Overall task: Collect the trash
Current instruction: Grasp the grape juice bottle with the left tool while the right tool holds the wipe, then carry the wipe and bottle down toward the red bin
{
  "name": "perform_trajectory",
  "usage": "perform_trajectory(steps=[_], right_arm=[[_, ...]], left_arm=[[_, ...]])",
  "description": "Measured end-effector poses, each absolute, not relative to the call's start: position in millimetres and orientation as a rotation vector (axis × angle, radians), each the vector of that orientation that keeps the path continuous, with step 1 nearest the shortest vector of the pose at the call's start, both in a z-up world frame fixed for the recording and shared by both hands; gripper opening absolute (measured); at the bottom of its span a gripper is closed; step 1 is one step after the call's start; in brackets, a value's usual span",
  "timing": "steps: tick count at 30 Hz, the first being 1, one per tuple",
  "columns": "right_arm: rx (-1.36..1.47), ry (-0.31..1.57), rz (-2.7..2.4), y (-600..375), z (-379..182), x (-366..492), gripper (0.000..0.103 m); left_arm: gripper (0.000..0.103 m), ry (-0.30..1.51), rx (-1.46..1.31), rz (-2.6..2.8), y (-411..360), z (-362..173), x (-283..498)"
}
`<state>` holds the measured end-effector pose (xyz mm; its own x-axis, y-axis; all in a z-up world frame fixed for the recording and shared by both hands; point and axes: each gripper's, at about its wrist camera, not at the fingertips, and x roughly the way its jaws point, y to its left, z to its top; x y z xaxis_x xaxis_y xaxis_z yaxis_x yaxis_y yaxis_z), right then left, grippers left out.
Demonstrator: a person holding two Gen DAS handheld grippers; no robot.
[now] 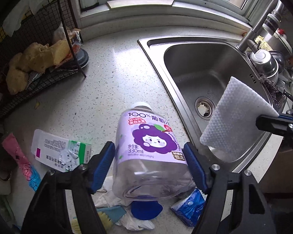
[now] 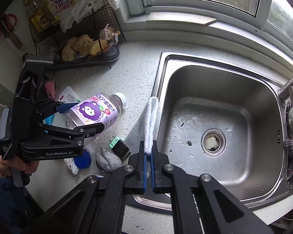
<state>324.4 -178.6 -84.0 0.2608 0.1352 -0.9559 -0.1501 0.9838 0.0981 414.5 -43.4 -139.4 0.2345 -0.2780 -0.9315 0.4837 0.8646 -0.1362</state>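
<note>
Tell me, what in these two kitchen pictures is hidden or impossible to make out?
- Left wrist view: the litter under the juice bottle is covered by it and the left gripper fingers.
- Left wrist view: the right gripper is cut off by the edge; only the white cloth shows.
- Right wrist view: the small print on the bottle's label is too small.
- Both views: the tap's spout is cropped.

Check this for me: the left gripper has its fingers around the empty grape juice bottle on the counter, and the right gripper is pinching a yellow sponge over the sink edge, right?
One thing is off. The right gripper pinches a white textured cloth, not a yellow sponge; the right wrist view shows it folded between the shut jaws. The rest holds: the left gripper brackets the grape juice bottle beside the sink.
</note>
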Motion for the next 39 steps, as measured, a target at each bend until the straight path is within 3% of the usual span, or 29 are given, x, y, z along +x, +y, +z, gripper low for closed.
perform_trajectory(steps=[12,14,15,16,39], right_arm=[[-0.063,1.207,0.303,-166.3,-47.3,285.3,0.003],[-0.07,1.195,0.323,-164.7,-42.5,276.0,0.003],[-0.072,1.189,0.33,-164.1,-40.2,271.8,0.003],[-0.072,1.185,0.337,-164.1,-37.8,268.1,0.003],[-0.082,1.148,0.499,-190.3,-19.9,143.4,0.003]], left_arm=[[0.064,1.098,0.142,-0.497,-23.7,-62.4,340.9],[0.046,1.086,0.134,-0.496,-23.0,-54.2,331.0],[0.007,1.086,0.119,-0.497,-22.6,-49.1,324.4],[0.003,1.079,0.12,-0.474,-21.8,-45.0,319.2],[0.002,1.108,0.116,-0.33,-51.4,-47.8,156.9]])
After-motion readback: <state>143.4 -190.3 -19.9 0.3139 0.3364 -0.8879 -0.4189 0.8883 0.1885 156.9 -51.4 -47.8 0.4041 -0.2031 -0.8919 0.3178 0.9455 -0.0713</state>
